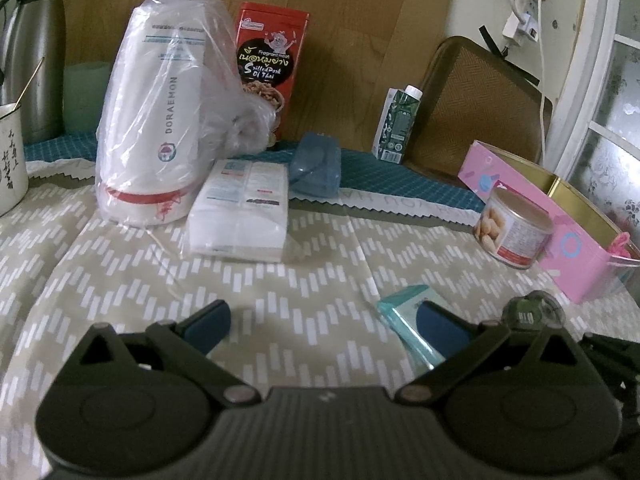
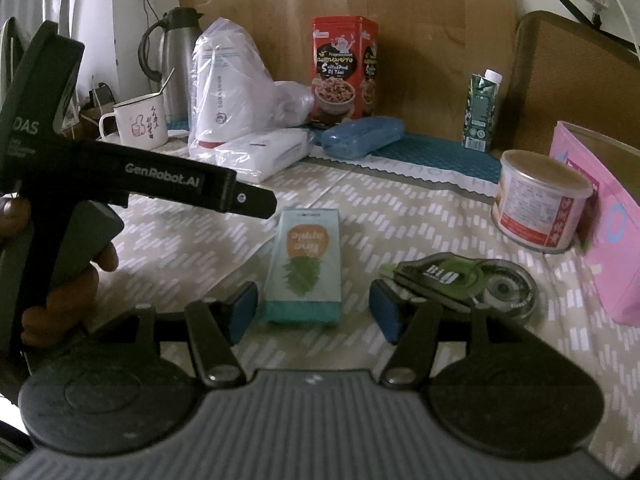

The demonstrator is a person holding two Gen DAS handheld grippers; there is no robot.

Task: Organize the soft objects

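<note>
We find the patterned tablecloth [image 2: 400, 208] filling the lower half of both views. On it, from largest down: a white bottle in a clear plastic bag [image 1: 156, 120] stands upright at upper left of the left wrist view, with a red snack box [image 1: 272, 64] behind it and a pink box [image 1: 560, 224] at right edge. A white tissue pack [image 1: 244, 212] lies flat just beside the bagged bottle, near frame centre, and a blue pouch [image 1: 316, 168] sits behind it. A round tin [image 2: 540, 208] rests against the pink box at right of the right wrist view.

The small pineapple-print tissue packet [image 2: 306, 268] lies flat at centre of the right wrist view, its near end between the fingers of the right gripper [image 2: 316, 312] — the blue pads stand clear of it on both sides, so we record that gripper as released. A green correction-tape dispenser [image 2: 468, 284] lies just right of the packet.

The left gripper [image 1: 324, 324] is spread wide over bare cloth, grasping nothing; the packet shows partly behind its right pad [image 1: 440, 320]. A hand [image 2: 64, 280] holds it at left of the right wrist view.
</note>
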